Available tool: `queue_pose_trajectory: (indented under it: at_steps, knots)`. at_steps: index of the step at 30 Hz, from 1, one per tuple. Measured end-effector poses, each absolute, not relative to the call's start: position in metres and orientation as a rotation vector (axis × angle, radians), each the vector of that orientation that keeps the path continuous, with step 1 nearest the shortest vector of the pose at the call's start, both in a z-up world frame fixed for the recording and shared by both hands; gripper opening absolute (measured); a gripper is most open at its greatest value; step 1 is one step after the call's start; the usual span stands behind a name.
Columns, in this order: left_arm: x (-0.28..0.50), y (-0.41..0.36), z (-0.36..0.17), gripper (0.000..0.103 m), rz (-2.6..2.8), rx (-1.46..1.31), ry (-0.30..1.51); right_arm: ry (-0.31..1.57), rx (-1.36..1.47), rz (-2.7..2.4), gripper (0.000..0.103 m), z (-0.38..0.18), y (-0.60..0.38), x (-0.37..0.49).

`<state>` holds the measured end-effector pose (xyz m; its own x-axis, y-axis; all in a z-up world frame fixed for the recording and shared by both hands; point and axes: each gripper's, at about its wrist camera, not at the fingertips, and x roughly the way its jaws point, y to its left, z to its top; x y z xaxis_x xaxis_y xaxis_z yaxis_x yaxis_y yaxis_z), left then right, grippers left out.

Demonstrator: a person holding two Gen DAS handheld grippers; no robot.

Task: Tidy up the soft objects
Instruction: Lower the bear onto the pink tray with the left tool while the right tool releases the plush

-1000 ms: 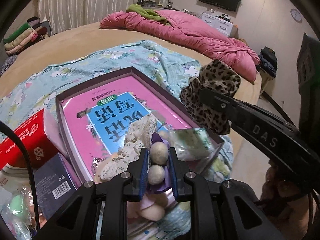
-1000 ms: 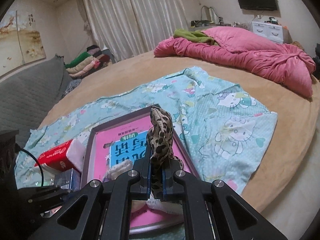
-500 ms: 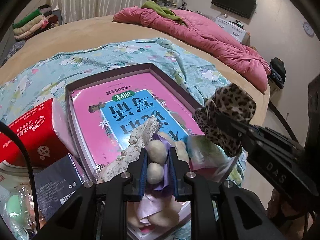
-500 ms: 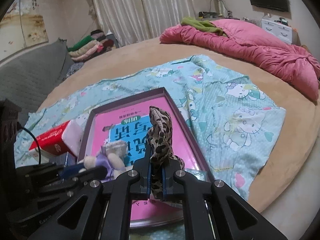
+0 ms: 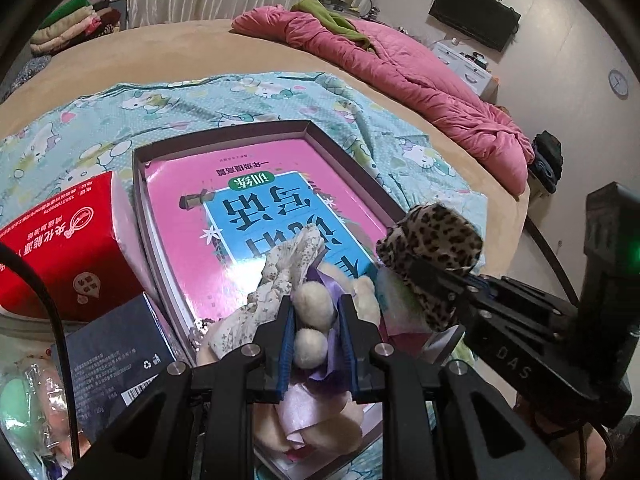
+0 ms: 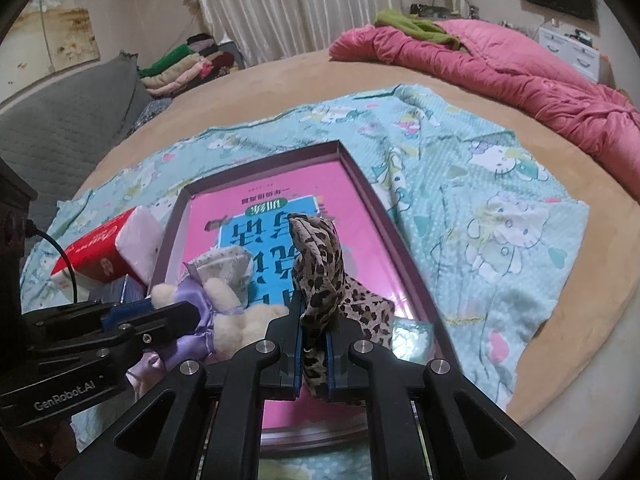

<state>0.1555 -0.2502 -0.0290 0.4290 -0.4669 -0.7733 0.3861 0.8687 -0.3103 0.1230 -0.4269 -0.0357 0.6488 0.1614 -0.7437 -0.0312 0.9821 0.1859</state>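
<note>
Since a second earlier, both grippers had sunk toward the purple-rimmed tray (image 6: 362, 178), so the pink book (image 5: 256, 184) lying in it loomed larger. The left gripper (image 5: 316, 332) was clamped on a cream plush toy (image 5: 314, 308) in a lilac dress, hanging low over the tray's near end; the right gripper (image 6: 314, 344) was clamped on a leopard-print cloth (image 6: 320, 272), whose loose end stood up above the jaws over the tray's near-right corner. Both seemed held there to be set down inside the tray, I judged. A floral cloth (image 5: 284, 268) already lay on the book near the plush. The far half of the tray lay bare, while a red tissue box (image 5: 60, 248) crowded its left wall; the right side opened onto blue bedding (image 6: 480, 200).
</note>
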Motion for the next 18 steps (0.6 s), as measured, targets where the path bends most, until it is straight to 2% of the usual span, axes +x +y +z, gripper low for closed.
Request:
queue_pose_trajectory:
  at_steps: [18]
  knots:
    - [0.150, -0.249, -0.027, 0.022, -0.539, -0.074, 0.996, 0.906, 0.306, 0.218, 0.011, -0.048, -0.426, 0.126]
